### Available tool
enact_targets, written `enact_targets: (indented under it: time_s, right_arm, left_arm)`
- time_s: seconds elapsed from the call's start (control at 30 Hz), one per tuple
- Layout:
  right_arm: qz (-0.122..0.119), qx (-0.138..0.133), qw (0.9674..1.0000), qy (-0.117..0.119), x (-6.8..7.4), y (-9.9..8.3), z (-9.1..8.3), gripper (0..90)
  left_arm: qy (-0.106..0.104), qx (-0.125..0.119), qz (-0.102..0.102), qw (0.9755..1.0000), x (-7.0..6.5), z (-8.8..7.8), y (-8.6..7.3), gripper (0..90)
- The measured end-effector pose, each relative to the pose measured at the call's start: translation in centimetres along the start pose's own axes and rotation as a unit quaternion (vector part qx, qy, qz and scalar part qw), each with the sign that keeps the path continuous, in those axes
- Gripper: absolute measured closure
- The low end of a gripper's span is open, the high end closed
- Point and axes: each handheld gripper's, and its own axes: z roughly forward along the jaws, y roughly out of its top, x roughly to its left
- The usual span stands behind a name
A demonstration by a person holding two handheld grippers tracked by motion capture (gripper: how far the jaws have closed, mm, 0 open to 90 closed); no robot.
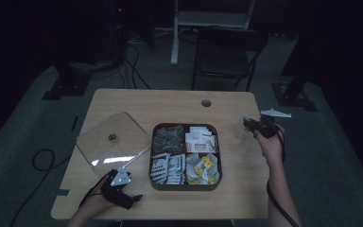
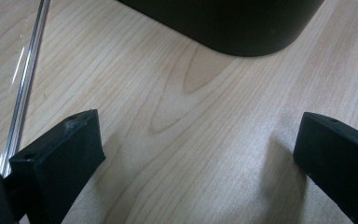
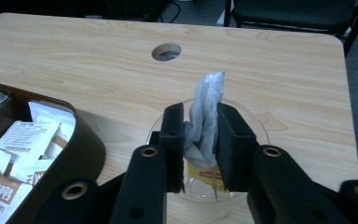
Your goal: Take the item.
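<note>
Tea bag (image 3: 204,122) clamped in right gripper (image 3: 200,140), centre frame, above clear cup (image 3: 256,122).
Left gripper (image 2: 193,154) released, low over bare table (image 2: 168,93), lower frame; box (image 1: 185,156) mid-table, lid (image 1: 113,142) left of it.

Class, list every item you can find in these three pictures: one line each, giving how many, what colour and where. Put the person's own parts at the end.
Table: one, light wood, centre of the high view, with a round hole near its far edge.
Tray: one, dark brown, four compartments, middle of the table.
Packets: many, white, grey and yellow, sorted in the tray's compartments.
Clear lid: one, transparent with a small dark knob, flat on the table left of the tray.
Clear cup: one, transparent, on the table under the right gripper.
Tea bag: one, whitish, yellow tag below.
Chair: one, black, beyond the table.
Left gripper: black, jaws apart over bare wood.
Right gripper: black, clamped on the tea bag.
</note>
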Motion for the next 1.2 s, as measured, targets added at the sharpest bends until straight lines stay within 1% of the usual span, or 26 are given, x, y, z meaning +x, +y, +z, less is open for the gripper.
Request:
enact_targets:
  time_s: [0.1,0.17,0.4,0.57,0.6,0.73,1.1,1.2]
  right_arm:
    - [0.002,-0.001,1.0,0.002,0.0,0.0,-0.1,69.3]
    - [0.004,-0.002,1.0,0.007,0.1,-0.1,-0.1,67.3]
    - [0.001,-0.008,0.9999,0.006,0.3,0.0,-0.5,59.1]
    - [-0.002,-0.012,0.9999,0.009,0.3,0.1,-0.8,58.0]
    - [-0.002,-0.015,0.9998,0.013,0.4,0.1,-1.1,57.2]
    - [-0.004,-0.018,0.9997,0.015,0.5,0.1,-1.5,55.2]
    - [-0.018,-0.022,0.9993,0.025,1.3,-0.5,-2.3,48.2]
    - [-0.019,-0.028,0.9991,0.025,1.5,-0.6,-2.5,46.1]
  left_arm:
    - [0.0,0.0,0.0,1.0,0.0,0.0,0.0,1.9]
    - [0.0,0.0,0.0,1.0,0.0,0.0,0.0,1.9]
    - [0.0,0.0,0.0,1.0,0.0,0.0,0.0,1.9]
    - [0.0,0.0,0.0,1.0,0.0,0.0,0.0,1.9]
    - [0.0,0.0,0.0,1.0,0.0,0.0,0.0,1.9]
    - [0.0,0.0,0.0,1.0,0.0,0.0,0.0,1.9]
    - [0.0,0.0,0.0,1.0,0.0,0.0,0.0,1.9]
    - [0.0,0.0,0.0,1.0,0.0,0.0,0.0,1.9]
